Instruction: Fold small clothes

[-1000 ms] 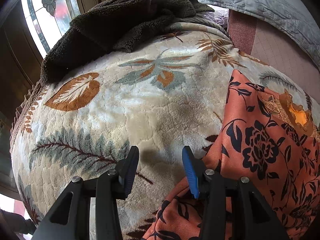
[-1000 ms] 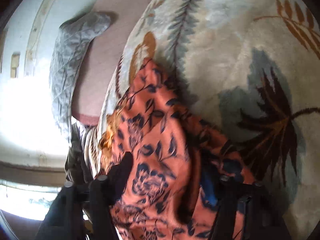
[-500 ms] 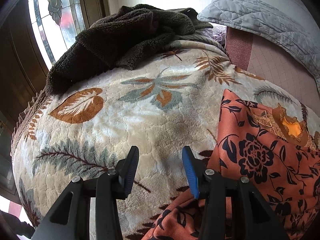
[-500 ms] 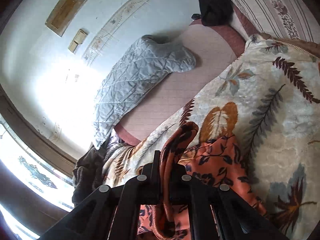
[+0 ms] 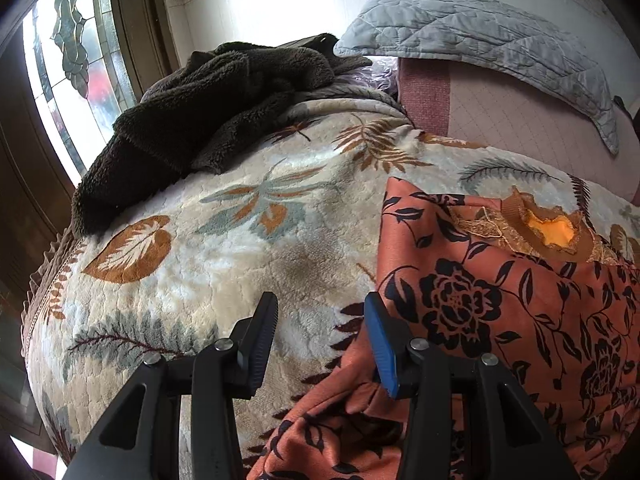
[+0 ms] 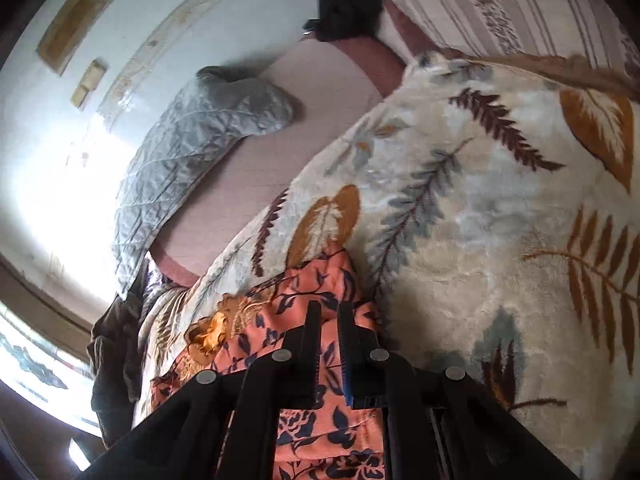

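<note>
- Orange top (image 5: 500,300) with a black flower print lay on the bed, on the leaf-print blanket (image 5: 240,264) – right side of the left wrist view, neckline toward the far edge.
- Neck opening showed yellow lining and a gold trim.
- Left gripper (image 5: 320,308) stood open, jaws well apart, nothing between them – only bare blanket under the gap.
- Its blue-padded finger (image 5: 380,344) sat over the top's left edge; whether it touched could not be told.
- Right gripper (image 6: 329,312) was closed down to a thin slit, pinching a fold of the top (image 6: 304,280).
- The cloth rose in a bunched ridge just past the fingertips, lifted off the blanket (image 6: 480,220).
- Right wrist view was tilted and a bit blurred.
- Brown fleece (image 5: 208,120) lay heaped at the blanket's far left corner, near the window (image 5: 68,60).
- Grey quilt (image 5: 480,28) lay along the wall, on the pink sheet (image 5: 520,120), well apart from the top.
- Striped pillow (image 6: 500,8) sat at the blanket's far end in the right wrist view.
</note>
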The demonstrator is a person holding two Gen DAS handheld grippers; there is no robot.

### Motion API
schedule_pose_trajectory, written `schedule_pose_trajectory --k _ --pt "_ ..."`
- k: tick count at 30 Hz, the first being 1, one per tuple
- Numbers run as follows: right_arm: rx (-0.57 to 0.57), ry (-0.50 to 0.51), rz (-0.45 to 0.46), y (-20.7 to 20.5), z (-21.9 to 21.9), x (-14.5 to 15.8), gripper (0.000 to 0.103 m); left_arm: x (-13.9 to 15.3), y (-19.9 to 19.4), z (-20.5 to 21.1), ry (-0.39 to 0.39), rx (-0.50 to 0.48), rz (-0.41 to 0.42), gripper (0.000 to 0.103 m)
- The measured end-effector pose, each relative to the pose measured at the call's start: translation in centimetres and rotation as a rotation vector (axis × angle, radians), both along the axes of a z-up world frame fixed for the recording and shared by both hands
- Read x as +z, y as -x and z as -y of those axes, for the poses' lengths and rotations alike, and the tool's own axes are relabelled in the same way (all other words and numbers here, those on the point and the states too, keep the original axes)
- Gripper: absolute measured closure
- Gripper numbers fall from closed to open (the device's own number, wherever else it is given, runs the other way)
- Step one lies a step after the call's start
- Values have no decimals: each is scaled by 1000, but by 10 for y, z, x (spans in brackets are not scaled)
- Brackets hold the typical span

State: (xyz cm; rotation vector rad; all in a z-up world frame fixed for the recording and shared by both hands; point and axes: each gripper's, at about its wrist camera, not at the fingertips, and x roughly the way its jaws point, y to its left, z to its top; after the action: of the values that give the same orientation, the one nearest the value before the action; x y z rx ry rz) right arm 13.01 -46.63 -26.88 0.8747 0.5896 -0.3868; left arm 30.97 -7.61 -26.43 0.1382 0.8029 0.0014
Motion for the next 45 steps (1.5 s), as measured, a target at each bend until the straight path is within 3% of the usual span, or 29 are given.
schedule_pose_trajectory --k 3,6,7,13,15,17,18,21,24,27,29,31,33,36,39,42,45 --pt "120 -5 -78 -27 -23 -17 92 -5 1 14 -55 -43 -6 57" --pt "174 -56 -262 -55 -36 -63 92 -35 -8 24 -177 -57 -127 50" --pt "171 -65 -278 -58 -38 -71 94 -37 -8 23 -186 -59 -126 50" --pt "239 -15 -142 -76 -59 -30 92 -16 -4 17 -69 -56 -69 50" --pt "320 -42 -167 -96 -79 -38 92 -23 -5 22 -105 -65 -92 49" --pt "391 -56 -265 -120 -100 -61 92 -35 -7 26 -176 -59 -123 47" --pt "400 -53 -309 -127 -108 -72 91 -35 -8 24 -173 -58 -122 46" --pt "386 -39 -235 -127 -118 -61 92 -24 -9 12 -81 -34 -115 46" --pt "440 -15 -142 -133 -133 -46 92 -19 -9 5 -64 -1 -82 46" --pt "525 -68 -254 -150 -154 -72 91 -34 -13 12 -114 -30 -148 41" --pt "501 -57 -213 -138 -153 -69 93 -33 -11 13 -124 -31 -137 41" --pt "501 -80 -217 -124 -146 -58 92 -22 -6 9 -80 -37 -104 41" --pt "490 -38 -192 -104 -136 -44 92 -17 -1 9 -81 -50 -80 41" --pt "410 14 -290 -73 -113 -50 77 -35 1 16 -173 -82 -144 40" --pt "386 -112 -297 -37 -92 -56 77 -26 8 6 -104 -87 -131 40" --pt "349 -33 -220 8 -84 -24 76 -15 25 -13 -18 -78 -132 40" --pt "336 -28 -187 51 -77 -11 76 -2 55 -36 -20 -71 -69 40"
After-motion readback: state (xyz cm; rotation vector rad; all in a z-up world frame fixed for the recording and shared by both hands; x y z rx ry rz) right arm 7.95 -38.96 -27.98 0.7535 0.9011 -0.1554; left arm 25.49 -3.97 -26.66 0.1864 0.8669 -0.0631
